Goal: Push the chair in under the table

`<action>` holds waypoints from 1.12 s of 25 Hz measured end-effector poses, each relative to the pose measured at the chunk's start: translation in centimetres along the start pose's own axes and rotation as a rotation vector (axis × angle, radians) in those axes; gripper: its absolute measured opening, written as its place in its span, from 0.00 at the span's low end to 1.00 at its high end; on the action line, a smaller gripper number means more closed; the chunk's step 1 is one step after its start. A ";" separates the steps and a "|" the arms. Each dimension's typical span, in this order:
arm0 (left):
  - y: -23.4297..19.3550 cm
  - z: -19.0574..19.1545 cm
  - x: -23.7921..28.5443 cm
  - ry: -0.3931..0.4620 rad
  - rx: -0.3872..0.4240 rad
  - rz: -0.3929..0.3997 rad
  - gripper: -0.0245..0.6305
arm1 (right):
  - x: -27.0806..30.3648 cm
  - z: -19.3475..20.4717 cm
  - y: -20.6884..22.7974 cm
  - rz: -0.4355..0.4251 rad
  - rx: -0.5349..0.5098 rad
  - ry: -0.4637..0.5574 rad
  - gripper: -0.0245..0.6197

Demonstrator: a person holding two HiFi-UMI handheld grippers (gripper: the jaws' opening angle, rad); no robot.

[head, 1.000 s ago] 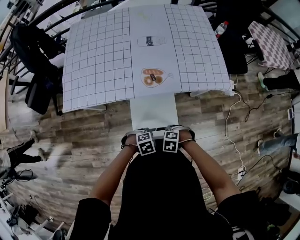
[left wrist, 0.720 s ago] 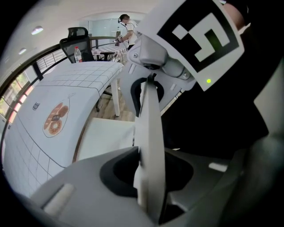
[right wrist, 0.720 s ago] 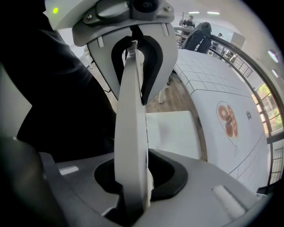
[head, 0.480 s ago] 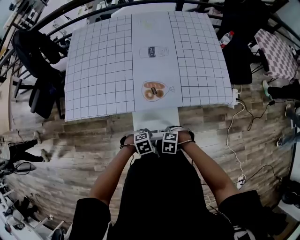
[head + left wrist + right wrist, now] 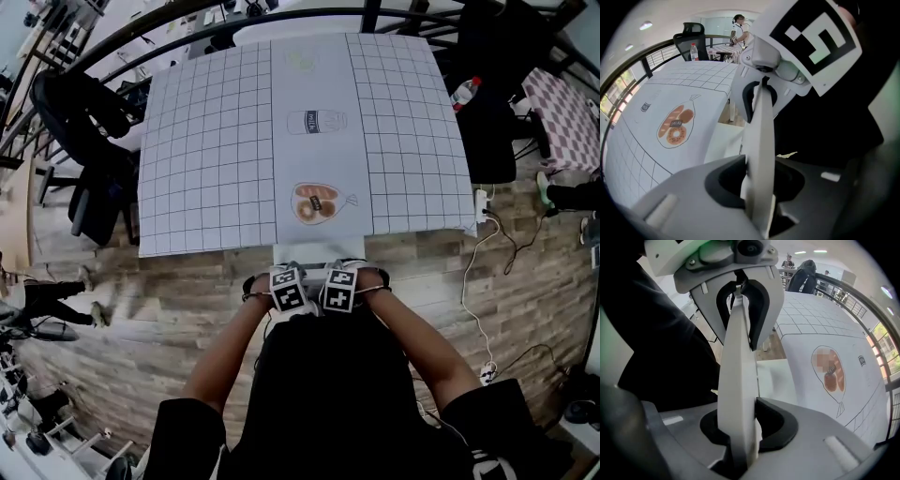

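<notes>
Clamping chair back (image 5: 759, 126) with left gripper (image 5: 757, 187) and right gripper (image 5: 739, 427), side by side, equally near; table (image 5: 206, 169) at 12 o'clock; back runs 9-to-3.

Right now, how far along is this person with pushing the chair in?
Mostly done: only a thin strip of the white seat shows outside the table edge. In hand: the left hand-held gripper and right hand-held gripper both clamp the chair back, the left's jaws opening slightly, the right's closing. Still to do, probably: a final push, then letting go.
</notes>
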State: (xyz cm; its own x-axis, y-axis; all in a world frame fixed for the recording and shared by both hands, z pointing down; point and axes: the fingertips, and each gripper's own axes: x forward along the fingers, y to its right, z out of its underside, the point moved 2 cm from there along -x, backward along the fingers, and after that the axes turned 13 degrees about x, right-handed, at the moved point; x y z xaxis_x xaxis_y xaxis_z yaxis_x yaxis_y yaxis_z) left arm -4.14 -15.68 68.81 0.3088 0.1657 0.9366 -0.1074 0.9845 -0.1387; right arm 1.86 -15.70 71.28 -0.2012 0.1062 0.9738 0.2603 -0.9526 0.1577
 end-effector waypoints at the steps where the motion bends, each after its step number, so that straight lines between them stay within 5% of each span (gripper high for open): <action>1: -0.3 0.0 0.0 -0.001 -0.004 -0.004 0.20 | 0.0 0.0 0.3 0.002 -0.001 0.000 0.17; 28: -8.3 0.9 0.0 -0.037 -0.057 -0.045 0.21 | 0.2 -1.7 8.0 0.036 -0.065 -0.011 0.16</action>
State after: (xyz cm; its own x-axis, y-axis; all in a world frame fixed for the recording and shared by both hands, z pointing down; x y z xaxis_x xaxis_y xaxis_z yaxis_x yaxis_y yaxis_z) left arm -4.11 -23.87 70.21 0.2768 0.1196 0.9535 -0.0403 0.9928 -0.1128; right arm 2.26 -23.81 72.49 -0.1823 0.0741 0.9804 0.2057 -0.9722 0.1118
